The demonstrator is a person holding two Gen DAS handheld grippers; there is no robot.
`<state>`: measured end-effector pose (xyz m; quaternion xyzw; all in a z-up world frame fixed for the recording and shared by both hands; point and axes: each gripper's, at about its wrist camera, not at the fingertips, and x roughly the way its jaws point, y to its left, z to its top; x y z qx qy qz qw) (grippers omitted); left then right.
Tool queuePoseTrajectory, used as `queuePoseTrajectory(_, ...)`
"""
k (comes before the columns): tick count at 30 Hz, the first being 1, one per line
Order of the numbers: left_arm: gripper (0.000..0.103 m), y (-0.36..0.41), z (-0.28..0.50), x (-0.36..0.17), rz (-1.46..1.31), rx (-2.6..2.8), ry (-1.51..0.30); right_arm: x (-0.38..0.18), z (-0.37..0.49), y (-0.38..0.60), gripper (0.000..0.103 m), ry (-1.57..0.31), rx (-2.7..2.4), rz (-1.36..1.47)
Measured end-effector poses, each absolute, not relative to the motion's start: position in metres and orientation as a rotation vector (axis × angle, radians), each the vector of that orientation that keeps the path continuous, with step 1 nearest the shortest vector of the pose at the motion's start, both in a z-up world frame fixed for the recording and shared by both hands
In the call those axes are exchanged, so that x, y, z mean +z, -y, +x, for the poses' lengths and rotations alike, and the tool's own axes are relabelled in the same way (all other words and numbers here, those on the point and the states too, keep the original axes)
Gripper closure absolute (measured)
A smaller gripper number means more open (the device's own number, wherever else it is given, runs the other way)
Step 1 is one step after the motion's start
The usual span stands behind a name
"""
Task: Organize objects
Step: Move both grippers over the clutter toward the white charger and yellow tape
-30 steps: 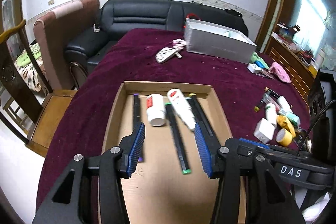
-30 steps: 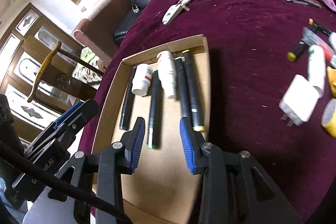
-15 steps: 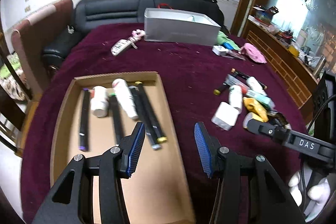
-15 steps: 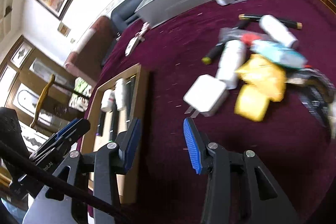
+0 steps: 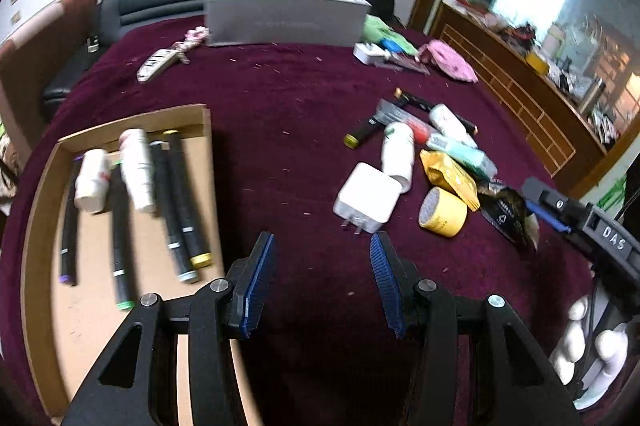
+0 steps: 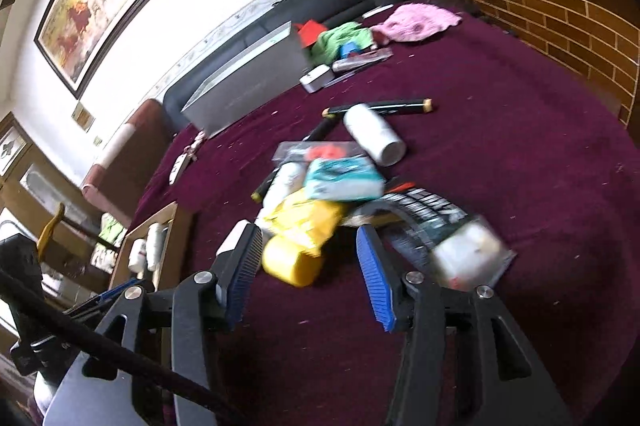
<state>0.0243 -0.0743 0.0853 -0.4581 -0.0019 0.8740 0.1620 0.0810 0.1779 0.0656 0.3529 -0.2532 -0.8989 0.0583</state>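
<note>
A cardboard tray [image 5: 40,186] at the left holds two white bottles [image 5: 136,168] and several black markers [image 5: 180,202]. My left gripper [image 5: 322,280] is open and empty over bare cloth, right of the tray and just short of a white charger [image 5: 368,196]. A heap of loose items lies beyond: a yellow tape roll [image 5: 442,212], a white bottle [image 5: 398,154], a yellow packet [image 5: 450,172], markers. My right gripper [image 6: 310,270] is open and empty, its jaws either side of the yellow tape roll [image 6: 290,264], with the yellow packet [image 6: 308,220] and a teal pack [image 6: 344,178] just beyond.
The table has a maroon cloth [image 5: 288,98]. A grey box [image 5: 280,14], a remote [image 5: 158,60], a pink cloth [image 5: 450,60] and a small white adapter [image 5: 368,52] lie at the far side. A black sofa [image 5: 160,2] stands behind. A dark packet [image 6: 436,222] lies right of the heap.
Both grippers have swung right, away from the tray toward the heap of loose items. The right gripper has come close over the yellow tape roll. Both stayed open.
</note>
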Motion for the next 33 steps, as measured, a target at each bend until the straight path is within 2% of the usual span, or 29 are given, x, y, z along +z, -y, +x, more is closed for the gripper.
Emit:
queuePoseTrajectory(12, 0.060, 0.025, -0.008, 0.062, -1.323, 2.475, -0.144, 0.048, 0.081, -0.210, 0.055, 0.804, -2.779, 0.975)
queuePoseTrajectory(19, 0.059, 0.010, -0.020, 0.050, -1.278, 2.476, -0.298, 0.052, 0.088, -0.215, 0.055, 0.804, -2.801, 0.879)
queuePoseTrajectory(27, 0.053, -0.002, -0.025, 0.046, -1.259, 2.422, -0.305, 0.055, 0.091, -0.215, 0.052, 0.804, -2.798, 0.841)
queuePoseTrajectory(30, 0.052, -0.005, -0.027, 0.041, -1.274, 2.410, -0.309, 0.055, 0.092, -0.216, 0.047, 0.804, -2.813, 0.831)
queuePoseTrajectory(33, 0.052, -0.006, -0.029, 0.033, -1.301, 2.401, -0.310, 0.053, 0.091, -0.218, 0.047, 0.815, -2.809, 0.841)
